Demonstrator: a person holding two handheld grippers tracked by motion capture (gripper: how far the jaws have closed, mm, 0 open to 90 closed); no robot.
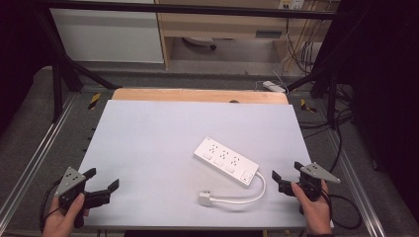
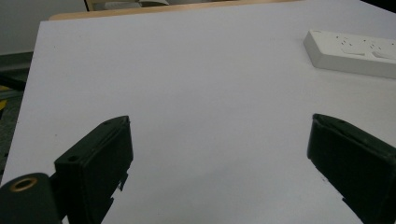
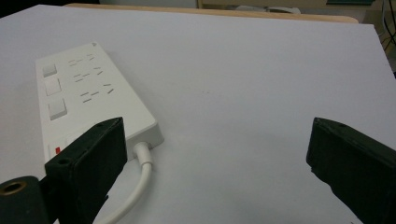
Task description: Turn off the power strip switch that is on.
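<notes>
Jaws of both grippers gape wide; power strip (image 1: 226, 161) lies untouched.

left gripper (image 1: 104, 179) jaws apart, right gripper (image 1: 285, 173) likewise

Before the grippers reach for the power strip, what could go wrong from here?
1. The power strip is wide and flat on the table; the open right gripper may slip off unless it grips across the narrow side.
2. Its cable loops to a loose plug, which may drag or swing if the strip is lifted.
3. The left gripper, also open, is far from the strip and cannot steady it soon.
</notes>
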